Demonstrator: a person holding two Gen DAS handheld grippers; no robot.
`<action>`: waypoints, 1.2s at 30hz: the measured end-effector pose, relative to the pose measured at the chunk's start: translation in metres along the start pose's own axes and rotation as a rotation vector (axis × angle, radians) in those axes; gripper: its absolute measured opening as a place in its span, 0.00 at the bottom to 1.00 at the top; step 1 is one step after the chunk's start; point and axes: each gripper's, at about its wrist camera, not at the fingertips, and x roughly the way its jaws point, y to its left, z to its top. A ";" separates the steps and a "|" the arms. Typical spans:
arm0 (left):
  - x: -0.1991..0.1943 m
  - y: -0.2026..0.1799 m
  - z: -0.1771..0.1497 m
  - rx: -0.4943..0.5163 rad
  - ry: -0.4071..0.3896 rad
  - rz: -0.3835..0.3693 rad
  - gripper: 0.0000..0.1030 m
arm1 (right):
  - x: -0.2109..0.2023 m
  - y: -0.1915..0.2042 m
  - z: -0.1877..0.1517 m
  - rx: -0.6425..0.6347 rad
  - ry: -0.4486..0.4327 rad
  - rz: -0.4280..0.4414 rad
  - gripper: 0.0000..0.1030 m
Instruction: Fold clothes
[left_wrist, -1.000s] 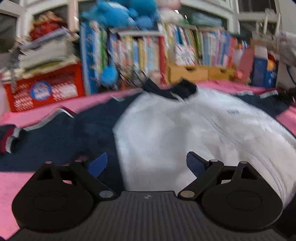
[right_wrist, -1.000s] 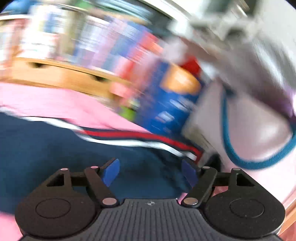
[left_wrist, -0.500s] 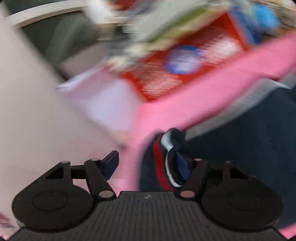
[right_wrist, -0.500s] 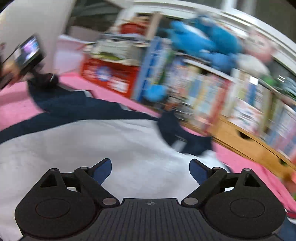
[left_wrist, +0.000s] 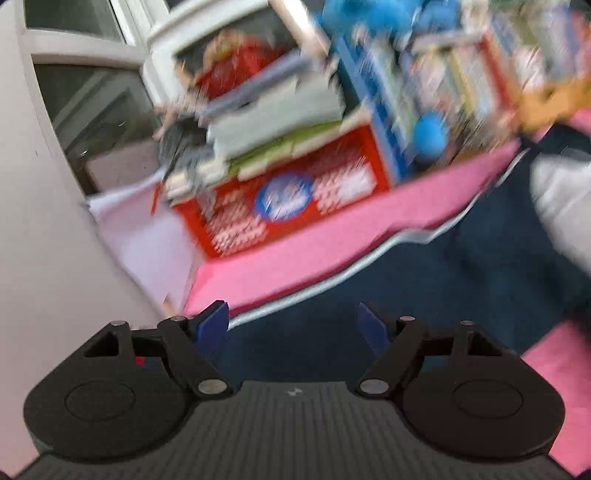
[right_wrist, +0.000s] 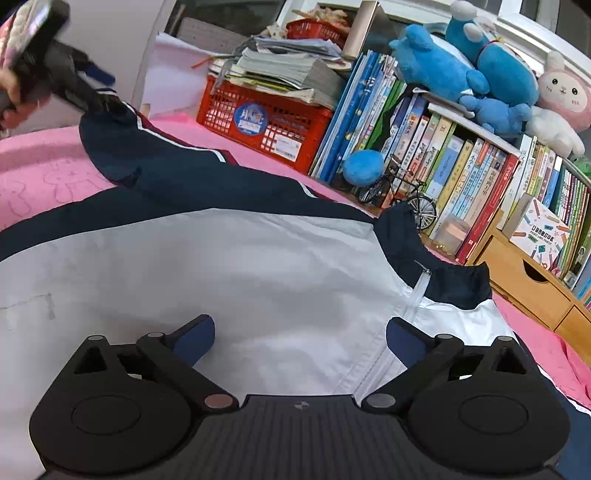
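A navy and white zip jacket lies spread front-up on the pink bed, collar toward the bookshelf. In the left wrist view, my left gripper has its jaws partway closed with the navy sleeve filling the gap between them; the picture is blurred. The right wrist view shows that gripper at upper left, held by a hand, with the striped sleeve cuff lifted off the bed. My right gripper hovers open over the white chest panel, with the zip close to its right finger.
A red crate topped with stacked papers stands at the bed's far edge. Beside it are rows of books, blue plush toys, a small model bicycle and wooden drawers. A white wall borders the left.
My left gripper swung left from the jacket body to the sleeve cuff, narrowed on it and raised it. My right gripper swung from the right sleeve over to the white front.
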 end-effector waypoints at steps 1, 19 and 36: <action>0.015 0.001 -0.002 -0.049 0.058 0.008 0.75 | 0.000 0.000 -0.001 0.003 0.002 -0.001 1.00; -0.130 -0.104 0.011 -0.234 0.056 -0.232 0.98 | -0.036 -0.039 -0.034 0.434 0.066 -0.065 1.00; -0.258 -0.168 -0.045 -0.159 0.173 -0.299 1.00 | -0.246 0.026 -0.101 0.561 0.026 -0.227 1.00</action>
